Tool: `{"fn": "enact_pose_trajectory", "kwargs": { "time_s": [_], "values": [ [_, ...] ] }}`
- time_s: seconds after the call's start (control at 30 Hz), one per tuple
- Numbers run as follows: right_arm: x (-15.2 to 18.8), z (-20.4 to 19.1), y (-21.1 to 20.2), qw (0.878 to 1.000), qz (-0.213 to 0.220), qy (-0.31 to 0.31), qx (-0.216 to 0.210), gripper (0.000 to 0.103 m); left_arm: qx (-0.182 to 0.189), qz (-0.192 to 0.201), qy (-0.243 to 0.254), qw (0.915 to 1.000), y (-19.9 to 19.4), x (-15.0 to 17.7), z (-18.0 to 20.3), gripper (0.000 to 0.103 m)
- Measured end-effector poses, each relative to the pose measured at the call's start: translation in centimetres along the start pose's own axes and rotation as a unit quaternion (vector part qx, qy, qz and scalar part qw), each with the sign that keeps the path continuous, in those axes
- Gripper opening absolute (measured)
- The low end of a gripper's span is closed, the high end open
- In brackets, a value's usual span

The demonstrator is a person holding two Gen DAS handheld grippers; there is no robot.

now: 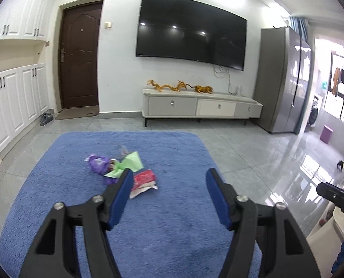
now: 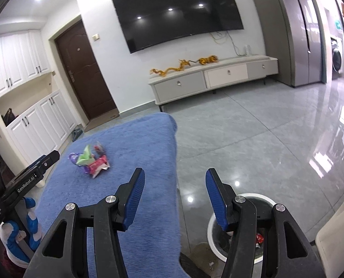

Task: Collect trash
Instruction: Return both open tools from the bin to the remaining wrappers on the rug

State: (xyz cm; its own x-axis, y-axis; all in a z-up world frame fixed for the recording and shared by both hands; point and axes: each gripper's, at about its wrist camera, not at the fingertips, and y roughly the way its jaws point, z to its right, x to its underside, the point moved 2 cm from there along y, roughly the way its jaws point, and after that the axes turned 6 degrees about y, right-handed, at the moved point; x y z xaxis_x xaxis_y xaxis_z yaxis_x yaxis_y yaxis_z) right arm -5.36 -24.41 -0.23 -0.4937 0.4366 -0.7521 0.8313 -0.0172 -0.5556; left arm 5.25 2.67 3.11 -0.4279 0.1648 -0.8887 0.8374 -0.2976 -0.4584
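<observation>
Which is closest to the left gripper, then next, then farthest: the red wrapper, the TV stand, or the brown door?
Going by the left wrist view, from the left gripper:
1. Red wrapper, on the blue rug right by the gripper's left finger.
2. TV stand, across the floor, straight ahead under the TV.
3. Brown door, far back on the left.

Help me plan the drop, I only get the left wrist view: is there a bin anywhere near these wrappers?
Observer: Yes, a white bin stands on the floor off the right edge of the blue surface, below the right tongs.
Operator: Empty?
Observer: No, a red scrap already lies inside.
Operator: Are those tongs carrying anything?
Observer: No, they are open with nothing between them.
</observation>
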Motion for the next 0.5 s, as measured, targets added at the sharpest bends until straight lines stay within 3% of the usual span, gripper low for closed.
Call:
{"fn": "enact_pose_trajectory", "kwargs": {
  "time_s": [0.5],
  "values": [
    [0.3, -6.4, -4.4, 0.994, 0.028, -0.081, -0.064, 0.055, -0.06, 0.073, -0.032, 0.995, -8.5, -1.0, -4.3, 0.069]
  ]
}}
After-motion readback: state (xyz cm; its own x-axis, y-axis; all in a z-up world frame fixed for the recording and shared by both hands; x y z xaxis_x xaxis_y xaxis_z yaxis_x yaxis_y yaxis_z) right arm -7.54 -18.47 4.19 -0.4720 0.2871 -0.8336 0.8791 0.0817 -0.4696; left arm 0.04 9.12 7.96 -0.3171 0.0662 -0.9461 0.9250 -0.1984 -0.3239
